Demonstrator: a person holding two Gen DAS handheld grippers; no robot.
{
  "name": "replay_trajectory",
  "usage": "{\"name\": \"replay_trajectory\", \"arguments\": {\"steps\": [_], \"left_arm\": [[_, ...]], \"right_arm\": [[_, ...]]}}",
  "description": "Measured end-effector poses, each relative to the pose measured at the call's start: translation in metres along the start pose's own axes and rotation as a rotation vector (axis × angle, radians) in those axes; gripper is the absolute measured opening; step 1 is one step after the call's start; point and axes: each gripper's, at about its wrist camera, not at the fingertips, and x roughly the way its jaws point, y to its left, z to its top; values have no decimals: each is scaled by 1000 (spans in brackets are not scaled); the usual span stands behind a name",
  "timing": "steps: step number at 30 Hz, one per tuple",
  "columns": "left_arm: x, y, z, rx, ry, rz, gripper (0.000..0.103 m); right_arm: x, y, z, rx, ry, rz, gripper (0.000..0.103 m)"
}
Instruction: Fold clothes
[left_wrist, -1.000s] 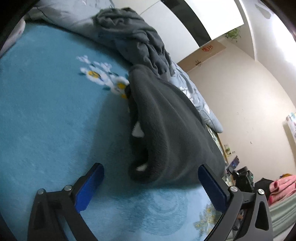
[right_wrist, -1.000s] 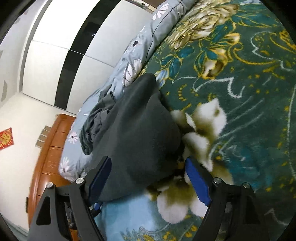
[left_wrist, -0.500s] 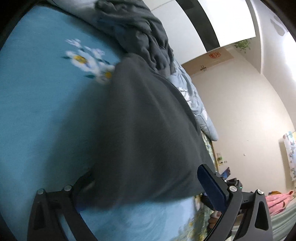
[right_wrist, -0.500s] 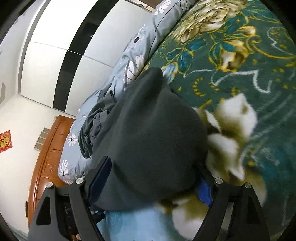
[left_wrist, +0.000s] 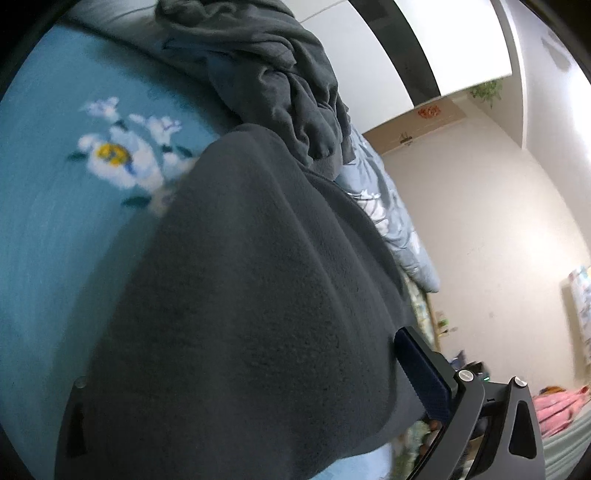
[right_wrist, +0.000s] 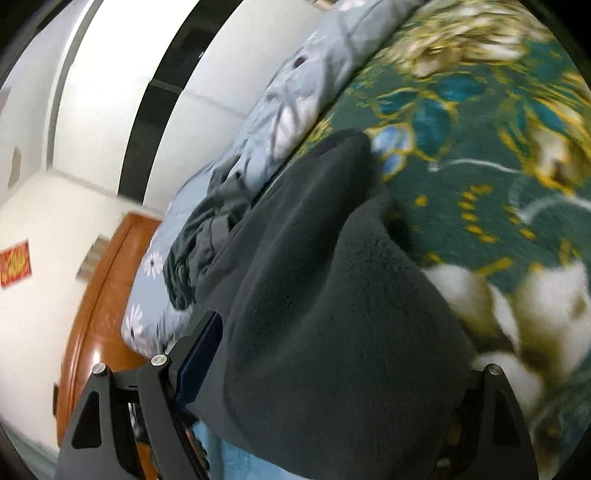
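Dark grey fleece garment (left_wrist: 258, 314) lay on the teal floral blanket (left_wrist: 48, 240), near end bunched up between the fingers of both grippers. Left gripper (left_wrist: 240, 391): jaws spread wide, fleece filling the gap and draped over the left finger; blue pad on the right finger (left_wrist: 421, 373) stood exposed, so no grip seen. Right gripper (right_wrist: 332, 369): jaws likewise wide, fleece between them, covering the right-hand pad; clamping not visible. A crumpled grey garment (left_wrist: 266, 70) sat beyond, against the pale floral quilt (right_wrist: 295, 96).
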Motion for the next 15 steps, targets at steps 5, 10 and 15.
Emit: {"name": "replay_trajectory", "arguments": {"steps": [5, 10, 15], "left_arm": [[1, 7, 6, -11, -10, -10, 97], [-5, 12, 10, -39, -33, 9, 80], [-12, 4, 12, -27, -48, 16, 61]], "right_arm": [[3, 2, -1, -17, 14, -6, 78], [3, -2, -3, 39, 23, 41, 58], [0, 5, -5, 82, 20, 78, 49]]}}
